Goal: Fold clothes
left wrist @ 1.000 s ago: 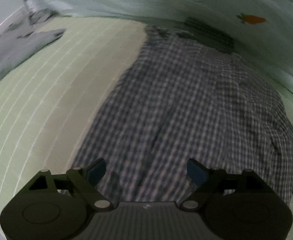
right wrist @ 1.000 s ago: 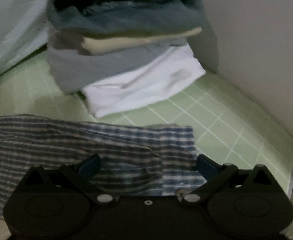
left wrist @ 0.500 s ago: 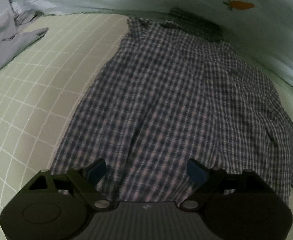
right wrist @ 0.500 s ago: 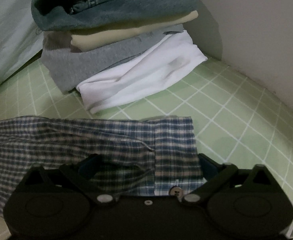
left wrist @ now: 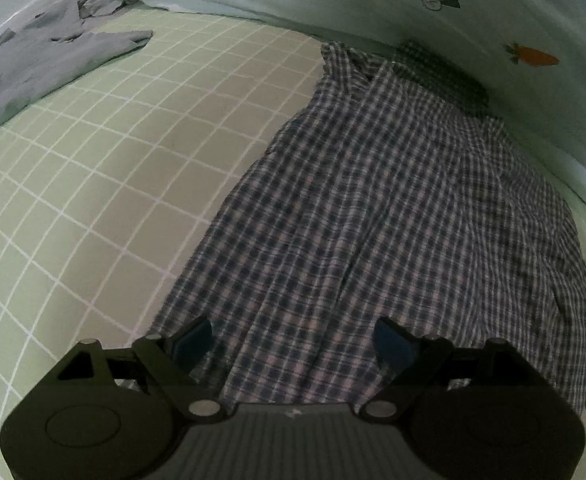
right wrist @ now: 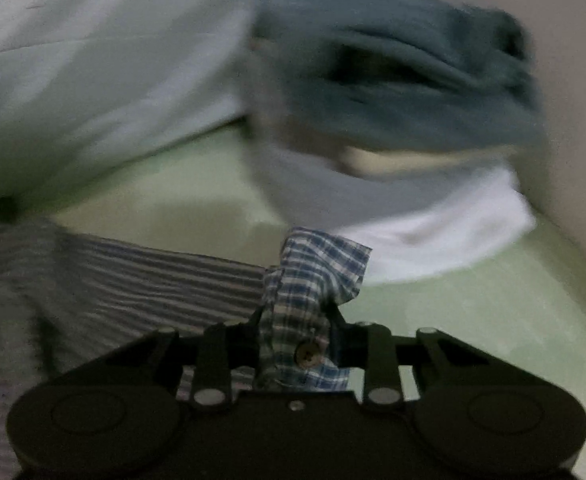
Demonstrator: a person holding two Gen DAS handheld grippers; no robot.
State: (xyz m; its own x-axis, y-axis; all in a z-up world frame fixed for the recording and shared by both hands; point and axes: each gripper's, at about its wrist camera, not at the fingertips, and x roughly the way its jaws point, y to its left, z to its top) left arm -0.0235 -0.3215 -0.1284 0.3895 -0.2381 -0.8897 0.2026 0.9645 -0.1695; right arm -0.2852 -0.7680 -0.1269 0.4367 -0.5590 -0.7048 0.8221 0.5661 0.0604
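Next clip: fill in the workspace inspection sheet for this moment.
Surface: green grid-patterned sheet.
Job's things: plaid shirt spread flat; its buttoned cuff bunched and lifted.
Clutter: grey garment at far left; folded stack, white piece lowest.
Grippers: left claw open above the shirt hem; right claw closing on the cuff.
Cables: nothing seen.
Surroundings: pale bedding with carrot print; blank wall.

No text, label or number can be read anywhere.
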